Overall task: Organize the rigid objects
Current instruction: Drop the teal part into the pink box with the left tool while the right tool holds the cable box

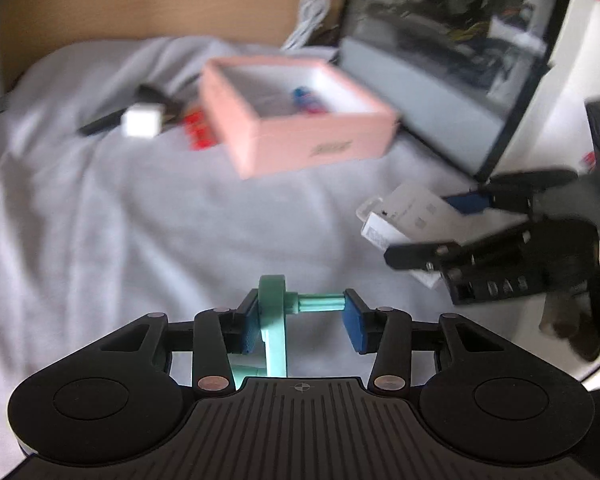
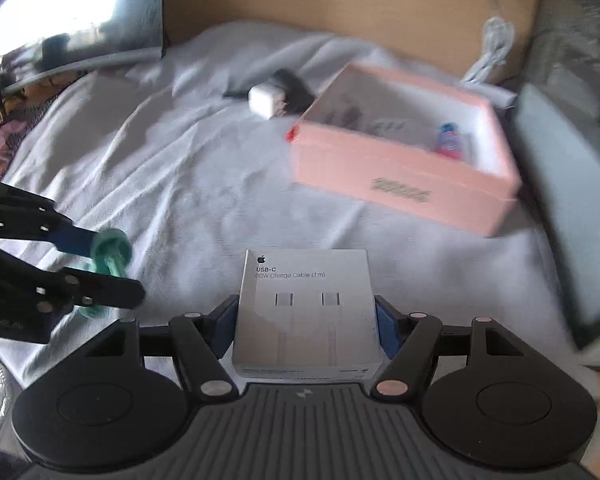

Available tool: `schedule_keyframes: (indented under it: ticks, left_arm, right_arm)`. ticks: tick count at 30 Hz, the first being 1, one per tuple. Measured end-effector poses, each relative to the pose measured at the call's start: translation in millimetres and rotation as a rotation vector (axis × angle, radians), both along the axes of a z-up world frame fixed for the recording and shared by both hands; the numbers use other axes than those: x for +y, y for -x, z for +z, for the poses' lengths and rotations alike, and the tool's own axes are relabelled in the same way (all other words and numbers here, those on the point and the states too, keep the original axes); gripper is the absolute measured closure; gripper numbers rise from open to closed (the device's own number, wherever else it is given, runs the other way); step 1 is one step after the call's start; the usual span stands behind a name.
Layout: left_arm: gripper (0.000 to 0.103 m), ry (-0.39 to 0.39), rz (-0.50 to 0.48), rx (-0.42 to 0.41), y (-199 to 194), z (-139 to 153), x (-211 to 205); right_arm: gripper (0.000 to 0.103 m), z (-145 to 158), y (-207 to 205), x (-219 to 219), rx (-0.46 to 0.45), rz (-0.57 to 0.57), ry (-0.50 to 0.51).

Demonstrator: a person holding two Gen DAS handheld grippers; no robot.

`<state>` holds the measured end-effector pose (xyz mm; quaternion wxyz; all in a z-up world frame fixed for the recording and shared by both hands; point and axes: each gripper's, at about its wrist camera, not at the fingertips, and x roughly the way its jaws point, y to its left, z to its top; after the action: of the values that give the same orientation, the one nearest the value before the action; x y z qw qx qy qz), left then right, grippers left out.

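Note:
My left gripper (image 1: 304,320) is shut on a mint-green plastic part (image 1: 276,320), its blue pads pressing on both ends; the right wrist view shows that gripper (image 2: 100,264) with the green part (image 2: 110,254) at the left. My right gripper (image 2: 306,328) is shut on a white USB-C cable box (image 2: 306,312), held flat between its pads. In the left wrist view that gripper (image 1: 440,224) and the white box (image 1: 404,216) are at the right. An open pink box (image 1: 296,120) (image 2: 404,164) lies ahead on the grey cloth, with a small blue and red item (image 1: 306,100) inside.
A white cube charger (image 1: 140,122) (image 2: 266,100), a black flat item (image 1: 100,122) and red pieces (image 1: 196,130) lie left of the pink box. A dark-framed screen (image 1: 448,60) leans at the right. A white cable (image 1: 308,16) rests against the cardboard wall (image 1: 160,0).

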<state>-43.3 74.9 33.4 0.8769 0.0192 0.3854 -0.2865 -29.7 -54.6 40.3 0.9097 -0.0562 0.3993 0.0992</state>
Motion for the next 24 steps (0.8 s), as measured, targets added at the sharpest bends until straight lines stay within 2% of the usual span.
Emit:
schedule_keyframes:
  ticks: [2,4,7,8,10,13,15,18,21,24]
  left_arm:
    - [0.056,0.013,-0.010,-0.041,1,15,-18]
    - [0.056,-0.006,-0.006,-0.104,-3,30,-40]
    - [0.056,-0.019,0.038,-0.175,-20,43,-74]
    - [0.056,-0.005,0.078,-0.172,-29,51,-85]
    - [0.056,0.060,0.088,-0.191,-44,70,-102]
    - [0.056,0.034,0.120,-0.253,-79,100,-126]
    - [0.056,0.049,0.157,-0.244,-107,111,-133]
    - [0.056,0.016,0.202,-0.258,-147,117,-148]
    - [0.055,-0.049,0.251,-0.232,-179,107,-160]
    - [0.055,-0.040,0.282,-0.211,-195,94,-161]
  right_arm:
    - [0.034,15,17,-21,-0.055,0.005,-0.013]
    - [0.034,25,31,-40,-0.115,0.012,-0.006]
    - [0.034,28,47,-63,-0.196,0.051,0.018]
    - [0.034,26,52,-70,-0.208,0.058,0.037]
    - [0.034,25,63,-83,-0.215,0.064,0.055]
    - [0.034,23,77,-104,-0.233,0.093,0.014]
    - [0.034,23,80,-115,-0.239,0.056,-0.004]
    - [0.034,27,89,-125,-0.291,0.025,-0.001]
    - [0.034,28,94,-136,-0.301,-0.007,0.004]
    - [0.034,26,98,-143,-0.291,-0.037,0.011]
